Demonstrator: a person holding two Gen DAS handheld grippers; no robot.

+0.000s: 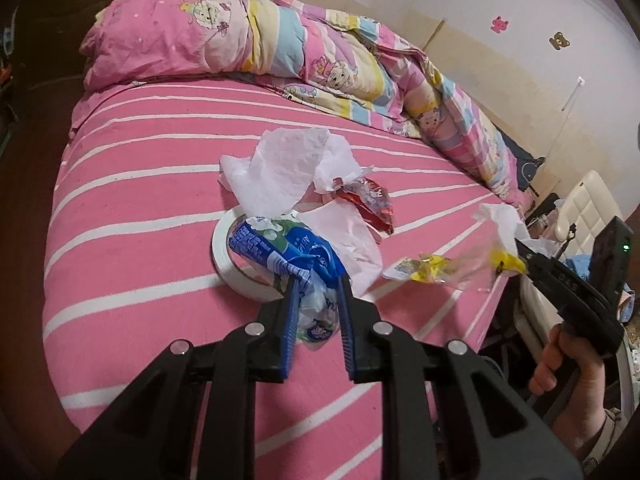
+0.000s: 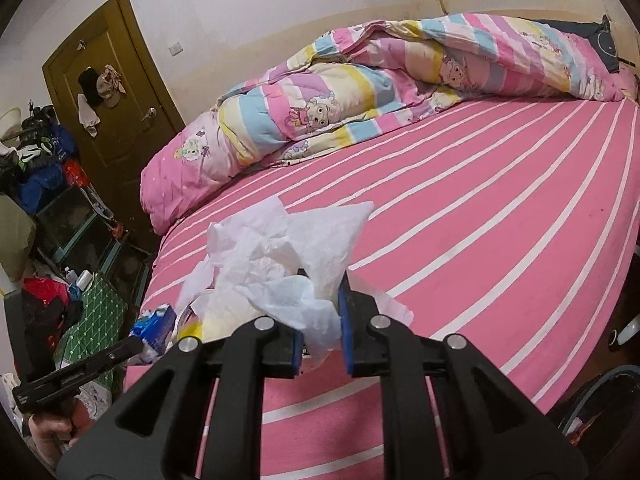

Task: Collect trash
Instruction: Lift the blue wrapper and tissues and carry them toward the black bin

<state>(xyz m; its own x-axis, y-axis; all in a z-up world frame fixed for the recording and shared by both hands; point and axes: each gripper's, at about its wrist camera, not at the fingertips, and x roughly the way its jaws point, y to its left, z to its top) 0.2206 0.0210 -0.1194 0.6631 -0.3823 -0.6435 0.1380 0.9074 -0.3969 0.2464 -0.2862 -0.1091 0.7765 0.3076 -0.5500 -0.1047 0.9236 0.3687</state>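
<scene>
Pinching a blue-and-white tissue packet (image 1: 280, 252) above the tape roll (image 1: 228, 268) mid-bed, the left gripper (image 1: 318, 300) is nearly closed, while the right gripper (image 2: 320, 316) clamps crumpled white tissue (image 2: 280, 240) and a yellow wrapper (image 1: 432, 272) over the pink striped bed's (image 1: 140, 208) edge.

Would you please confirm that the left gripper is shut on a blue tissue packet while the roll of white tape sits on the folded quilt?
Not quite: the roll of white tape lies on the pink striped sheet, well short of the folded quilt, as the left wrist view shows. The rest holds: the left gripper is shut on the blue tissue packet.
</scene>
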